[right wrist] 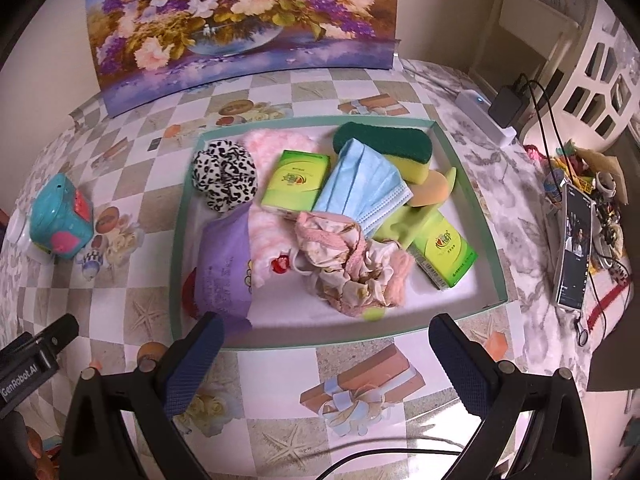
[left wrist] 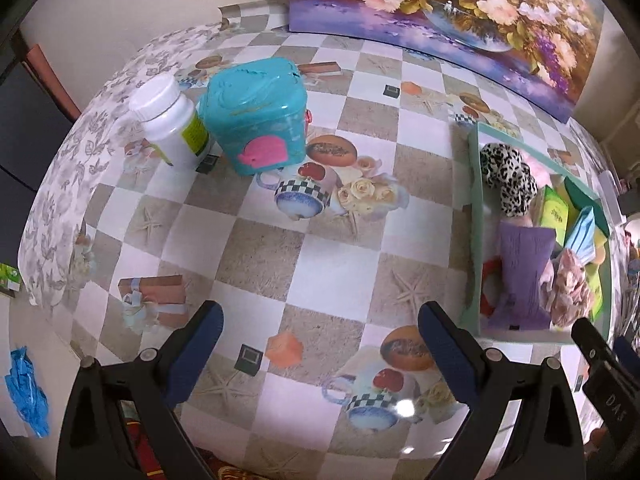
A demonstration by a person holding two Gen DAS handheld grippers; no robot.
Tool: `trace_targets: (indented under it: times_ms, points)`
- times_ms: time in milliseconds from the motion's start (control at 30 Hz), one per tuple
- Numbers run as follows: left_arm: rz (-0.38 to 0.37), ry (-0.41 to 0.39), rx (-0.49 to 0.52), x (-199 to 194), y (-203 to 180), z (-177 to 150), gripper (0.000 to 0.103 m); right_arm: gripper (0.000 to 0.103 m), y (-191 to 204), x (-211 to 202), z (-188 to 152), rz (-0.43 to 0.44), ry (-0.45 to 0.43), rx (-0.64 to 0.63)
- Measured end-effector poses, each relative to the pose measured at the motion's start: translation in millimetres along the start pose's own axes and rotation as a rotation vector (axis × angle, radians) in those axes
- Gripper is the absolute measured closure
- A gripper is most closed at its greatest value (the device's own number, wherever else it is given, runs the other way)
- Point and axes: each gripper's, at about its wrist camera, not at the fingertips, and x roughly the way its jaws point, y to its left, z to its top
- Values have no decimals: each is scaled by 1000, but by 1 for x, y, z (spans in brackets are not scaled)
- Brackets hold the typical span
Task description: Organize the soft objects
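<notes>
Tabletop (right wrist: 360, 368): checked, printed cloth; bare stretch between the tray's near rim and both tools; a wider open stretch lies left of the tray.
Painting (right wrist: 240, 20): floral canvas, upright against the wall behind the tray.
Tray (right wrist: 468, 184): shallow, green-rimmed, white floor; landmark for all entries; its near right corner floor is bare.
Tray contents, soft: purple cloth (right wrist: 226, 264) at the near left rim; pink fluffy piece (right wrist: 280, 144) at the back; crumpled pink floral fabric (right wrist: 352, 264) at centre front; blue face mask (right wrist: 364, 188) at centre, lying over the sponge's edge; leopard scrunchie (right wrist: 224, 174) at the back left; green-and-yellow sponge (right wrist: 386, 144) at the back right.
Tray contents, other: two green tissue packs, one at centre (right wrist: 296, 178), one at the right (right wrist: 444, 256).
Teal box (left wrist: 256, 116): left of the tray, well apart, pink whale sticker on its side.
White bottle (left wrist: 172, 120): touching or just beside the teal box, on the side away from the tray.
Phone (right wrist: 574, 248): right of the tray, propped, among cables and clutter.
Left tool (left wrist: 320, 344): jaws spread wide, empty, over bare tabletop left of the tray.
Right tool (right wrist: 326, 348): jaws spread wide, empty, just before the tray's near rim.
</notes>
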Motion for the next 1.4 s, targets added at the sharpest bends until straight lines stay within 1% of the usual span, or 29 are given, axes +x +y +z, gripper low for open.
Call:
trace_targets:
  times_ms: [100, 167, 233, 433, 567, 1033, 1400]
  points:
    - [11, 17, 13, -1, 2, -5, 5, 0, 2, -2, -2, -2, -4, -6]
    - [-9, 22, 7, -1, 3, -6, 5, 0, 4, -1, -3, -3, -2, -9]
    - [-20, 11, 0, -4, 4, -6, 5, 0, 4, 1, -3, -1, 4, -11]
    - [-1, 1, 29, -7, -1, -5, 5, 0, 2, 1, -3, 4, 0, -4]
    - [0, 10, 47, -5, -4, -4, 5, 0, 3, 2, -1, 14, -1, -10]
    - [-33, 6, 41, -6, -3, -3, 5, 0, 7, 3, 0, 21, -3, -31]
    - [-31, 0, 44, -7, -3, -4, 5, 0, 6, 2, 1, 27, -6, -32]
